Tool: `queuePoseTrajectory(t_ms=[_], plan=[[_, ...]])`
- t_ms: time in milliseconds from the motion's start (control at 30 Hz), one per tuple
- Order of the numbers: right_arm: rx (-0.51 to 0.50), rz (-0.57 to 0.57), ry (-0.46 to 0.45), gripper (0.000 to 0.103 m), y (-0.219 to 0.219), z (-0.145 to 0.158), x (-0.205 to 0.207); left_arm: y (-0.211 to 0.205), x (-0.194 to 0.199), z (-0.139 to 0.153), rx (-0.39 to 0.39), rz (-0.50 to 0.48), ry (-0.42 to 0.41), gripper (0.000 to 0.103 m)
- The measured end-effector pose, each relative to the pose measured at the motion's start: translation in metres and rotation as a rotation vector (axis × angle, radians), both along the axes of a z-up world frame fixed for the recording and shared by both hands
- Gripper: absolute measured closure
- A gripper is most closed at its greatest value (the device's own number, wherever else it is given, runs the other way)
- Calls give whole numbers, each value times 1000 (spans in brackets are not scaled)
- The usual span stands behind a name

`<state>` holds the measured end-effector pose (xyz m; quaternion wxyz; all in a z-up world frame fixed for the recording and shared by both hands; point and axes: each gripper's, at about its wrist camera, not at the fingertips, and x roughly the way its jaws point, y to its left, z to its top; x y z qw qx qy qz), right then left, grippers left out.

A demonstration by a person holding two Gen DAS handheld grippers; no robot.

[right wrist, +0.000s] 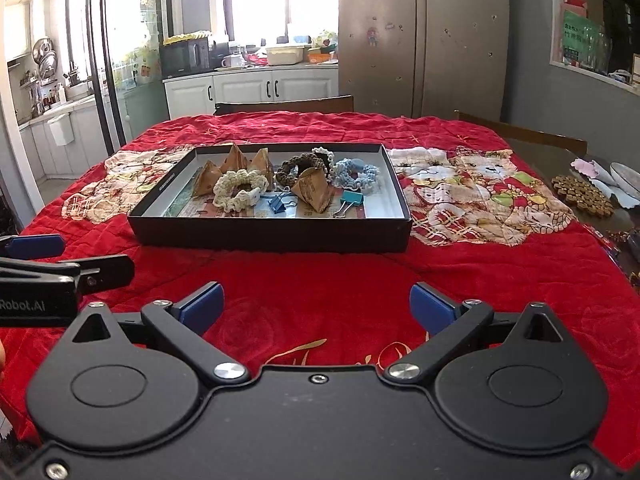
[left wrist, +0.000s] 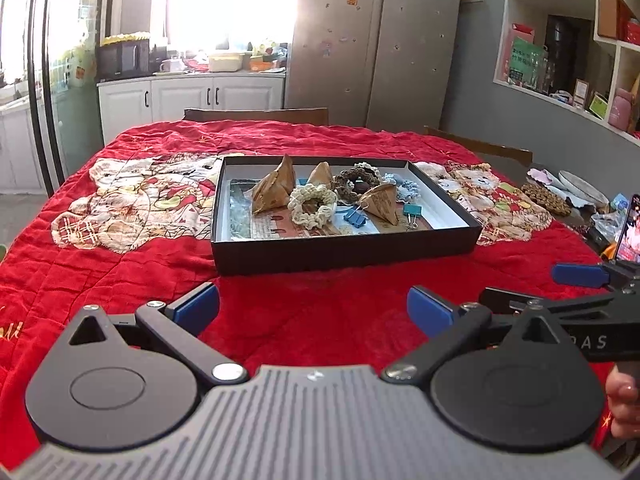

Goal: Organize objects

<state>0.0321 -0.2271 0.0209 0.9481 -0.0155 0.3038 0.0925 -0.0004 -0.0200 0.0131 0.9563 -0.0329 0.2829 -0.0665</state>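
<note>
On the red-quilted worktop (right wrist: 320,280) a black tray (right wrist: 272,236) holds four tan pyramid pouches (right wrist: 314,192), four crochet rings (right wrist: 239,188) and two binder clips (right wrist: 281,203). Left claw (left wrist: 313,310) and right claw (right wrist: 316,307) both gape wide, empty, near the tray. A cork trivet (right wrist: 578,194) lies far right.

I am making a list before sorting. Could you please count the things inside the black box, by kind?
In the black box:
Brown paper pyramids: 4, e.g.
Crocheted scrunchies: 4 that I can make out (cream, brown, light blue, one behind with a white ruffled edge)
Binder clips: 2 (blue, teal)
Total: 10
</note>
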Motion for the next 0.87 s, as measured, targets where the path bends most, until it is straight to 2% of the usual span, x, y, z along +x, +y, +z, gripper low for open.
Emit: queuePoseTrajectory(t_ms=[700,867], plan=[[-12,-7,15,2,1,-4,0,-5,-4,-3,27,-16,3,0],[-15,2,21,1,1,-6,1,-5,-6,-3,29,-33,-24,0]])
